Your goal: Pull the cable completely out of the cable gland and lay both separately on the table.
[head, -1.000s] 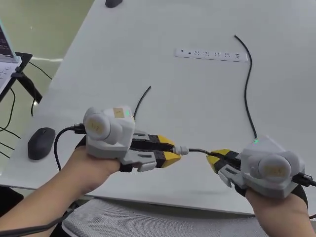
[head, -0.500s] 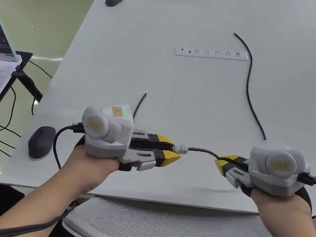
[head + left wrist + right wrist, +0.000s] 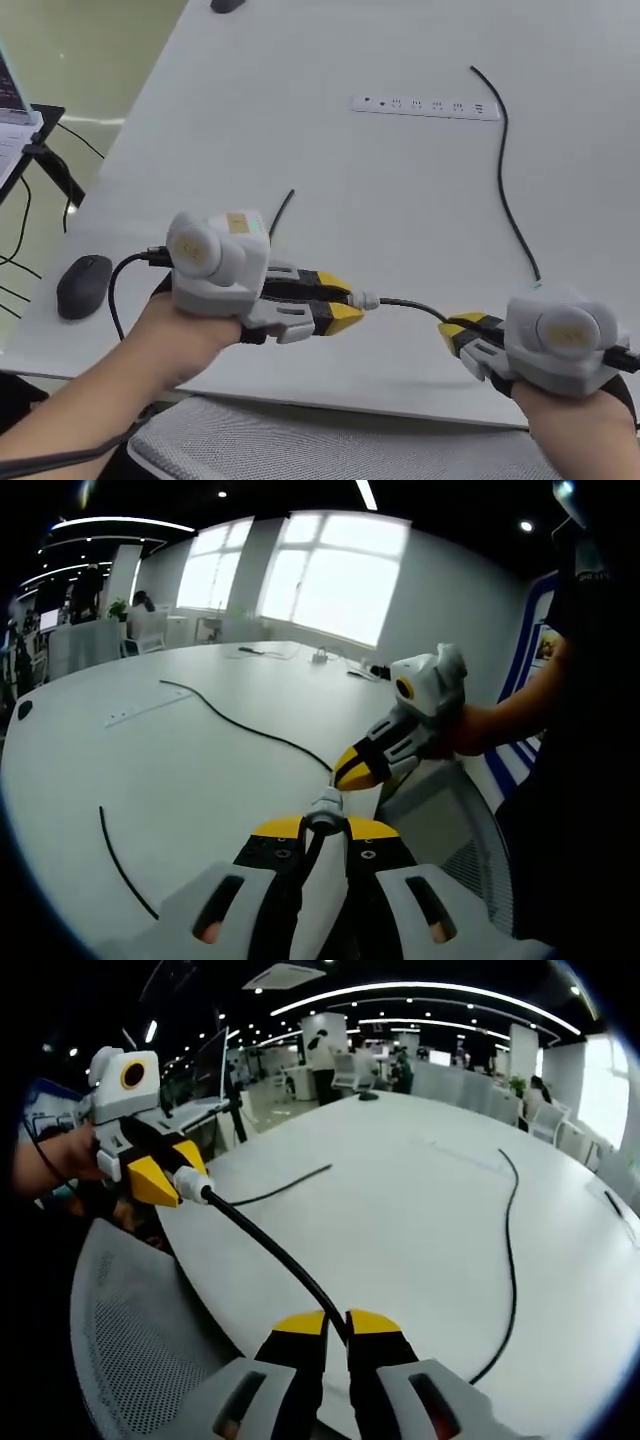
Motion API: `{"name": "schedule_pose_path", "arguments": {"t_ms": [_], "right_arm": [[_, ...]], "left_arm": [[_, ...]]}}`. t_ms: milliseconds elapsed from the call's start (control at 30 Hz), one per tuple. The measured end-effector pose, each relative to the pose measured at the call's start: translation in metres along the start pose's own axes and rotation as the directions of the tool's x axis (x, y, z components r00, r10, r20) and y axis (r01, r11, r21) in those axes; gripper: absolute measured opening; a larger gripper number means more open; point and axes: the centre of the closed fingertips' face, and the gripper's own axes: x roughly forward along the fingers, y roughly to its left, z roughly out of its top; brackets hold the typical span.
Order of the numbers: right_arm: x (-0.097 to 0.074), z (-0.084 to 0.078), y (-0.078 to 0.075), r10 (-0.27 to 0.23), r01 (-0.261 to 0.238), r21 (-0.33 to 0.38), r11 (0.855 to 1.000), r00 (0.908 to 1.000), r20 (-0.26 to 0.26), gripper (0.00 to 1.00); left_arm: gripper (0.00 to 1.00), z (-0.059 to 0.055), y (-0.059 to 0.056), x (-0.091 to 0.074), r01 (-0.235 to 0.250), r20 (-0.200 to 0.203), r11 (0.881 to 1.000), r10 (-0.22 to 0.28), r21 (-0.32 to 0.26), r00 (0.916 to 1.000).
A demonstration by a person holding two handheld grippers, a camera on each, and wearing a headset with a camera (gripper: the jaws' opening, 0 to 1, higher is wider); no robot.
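Note:
My left gripper (image 3: 348,304) is shut on a small white cable gland (image 3: 366,300), held above the table's near edge. A black cable (image 3: 412,307) runs from the gland's nose to my right gripper (image 3: 455,331), which is shut on it a short way to the right. In the left gripper view the gland (image 3: 325,807) sits between the yellow tips of my left gripper (image 3: 322,829). The right gripper view has the cable (image 3: 275,1250) stretching taut from my right gripper (image 3: 337,1322) to the gland (image 3: 193,1186). A thin black tail (image 3: 281,213) lies on the table behind my left gripper.
A white power strip (image 3: 425,105) lies at the back of the white table (image 3: 300,120). A long black cord (image 3: 503,170) curves down the right side. A dark mouse (image 3: 82,285) sits at the left edge. A mesh chair seat (image 3: 250,445) is below the near edge.
My right gripper has drawn away to the right with the cable, so more cable spans the gap. The tail behind my left gripper has shortened. The left gripper has stayed put.

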Motion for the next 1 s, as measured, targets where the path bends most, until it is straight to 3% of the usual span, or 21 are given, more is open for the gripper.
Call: {"name": "schedule_pose_path", "arguments": {"t_ms": [200,233,333,400,567,700,1000], "right_arm": [[-0.012,0.004,0.007,0.021,-0.021,-0.089,0.996,0.9998,0.003,0.06],[-0.014,0.009,0.008,0.018,-0.016,-0.126,0.992,0.9997,0.016,0.09],[-0.016,0.023,0.018,0.044,-0.039,-0.151,0.988,0.9987,0.027,0.15],[-0.016,0.038,0.029,0.071,-0.059,-0.214,0.975,0.9961,0.051,0.17],[-0.011,0.057,0.055,0.116,-0.095,-0.323,0.942,0.9923,0.045,0.20],[-0.002,0.059,0.068,0.128,-0.113,-0.408,0.906,0.9917,0.011,0.18],[0.007,0.060,0.079,0.137,-0.132,-0.480,0.867,0.9902,-0.025,0.10]], "left_arm": [[0.15,-0.003,0.003,-0.004,-0.014,-0.001,1.000,0.014,-0.009,0.9999],[0.15,-0.003,0.004,-0.004,-0.015,-0.002,1.000,0.015,-0.010,0.9999],[0.15,-0.003,0.004,-0.005,-0.016,-0.003,1.000,0.016,-0.011,0.9999],[0.15,-0.004,0.003,-0.005,-0.014,-0.004,1.000,0.014,-0.012,0.9999],[0.15,-0.006,0.002,-0.004,-0.009,-0.018,1.000,0.009,-0.004,0.9998],[0.15,-0.006,0.000,-0.004,-0.005,-0.027,1.000,0.005,0.005,0.9996],[0.15,-0.009,0.000,-0.004,-0.003,-0.034,1.000,0.003,0.017,0.9994]]}}
